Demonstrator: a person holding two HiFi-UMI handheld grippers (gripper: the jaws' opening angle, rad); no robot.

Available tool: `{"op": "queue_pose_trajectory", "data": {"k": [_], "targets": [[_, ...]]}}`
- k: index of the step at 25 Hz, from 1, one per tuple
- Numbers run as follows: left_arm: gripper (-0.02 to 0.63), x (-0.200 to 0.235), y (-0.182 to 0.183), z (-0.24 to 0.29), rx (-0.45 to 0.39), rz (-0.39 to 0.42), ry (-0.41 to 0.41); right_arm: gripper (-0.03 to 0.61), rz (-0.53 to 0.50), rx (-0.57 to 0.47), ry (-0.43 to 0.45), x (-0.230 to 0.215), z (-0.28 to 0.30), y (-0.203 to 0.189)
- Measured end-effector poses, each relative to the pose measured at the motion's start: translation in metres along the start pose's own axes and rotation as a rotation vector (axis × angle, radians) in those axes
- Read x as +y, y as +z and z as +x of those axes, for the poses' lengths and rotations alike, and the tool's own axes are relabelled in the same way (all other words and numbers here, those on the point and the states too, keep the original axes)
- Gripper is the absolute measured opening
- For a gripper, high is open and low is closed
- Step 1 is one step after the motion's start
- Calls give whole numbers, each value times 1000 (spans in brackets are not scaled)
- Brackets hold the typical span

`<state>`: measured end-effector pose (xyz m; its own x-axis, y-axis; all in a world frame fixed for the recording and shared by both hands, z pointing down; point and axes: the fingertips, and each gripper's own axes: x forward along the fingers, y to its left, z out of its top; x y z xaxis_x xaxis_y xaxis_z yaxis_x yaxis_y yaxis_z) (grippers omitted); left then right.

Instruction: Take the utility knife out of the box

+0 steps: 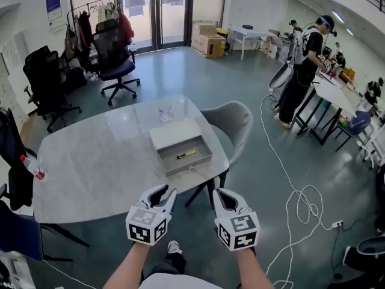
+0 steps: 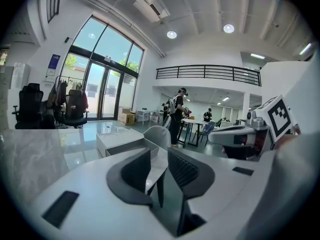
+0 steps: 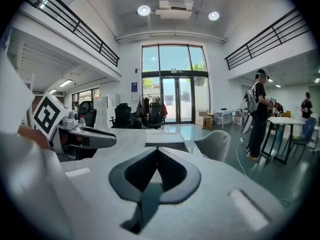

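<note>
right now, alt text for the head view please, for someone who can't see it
A yellow utility knife lies in an open grey box on a pale table. The left hand-held gripper, jaws apart, and the right hand-held gripper, jaws together, hover empty at the table's near edge, short of the box.

One grey marbled oval desk (image 1: 90, 161) carries one open grey rectangular box (image 1: 187, 164), one yellow utility knife (image 1: 186, 154) and one clear glass tumbler (image 1: 165, 112). Lower centre: two white units, the left hand-held gripper (image 1: 162, 192) and the right hand-held gripper (image 1: 223, 195). Upper left: two black wheeled office chairs (image 1: 114, 56).
</note>
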<state>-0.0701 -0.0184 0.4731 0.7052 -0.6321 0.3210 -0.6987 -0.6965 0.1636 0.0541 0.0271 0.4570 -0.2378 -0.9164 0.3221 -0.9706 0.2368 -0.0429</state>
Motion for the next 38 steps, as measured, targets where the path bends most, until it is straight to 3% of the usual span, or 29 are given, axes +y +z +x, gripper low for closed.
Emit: {"op": "queue_pose_trajectory", "data": {"k": [24,38], "targets": [[201,104,41,90,47,-4,-95,5,-17,29,-53,-18,136,60],[244,109,30,141,130,65,-159,5,-13,26,-59,-46,169,61]]}}
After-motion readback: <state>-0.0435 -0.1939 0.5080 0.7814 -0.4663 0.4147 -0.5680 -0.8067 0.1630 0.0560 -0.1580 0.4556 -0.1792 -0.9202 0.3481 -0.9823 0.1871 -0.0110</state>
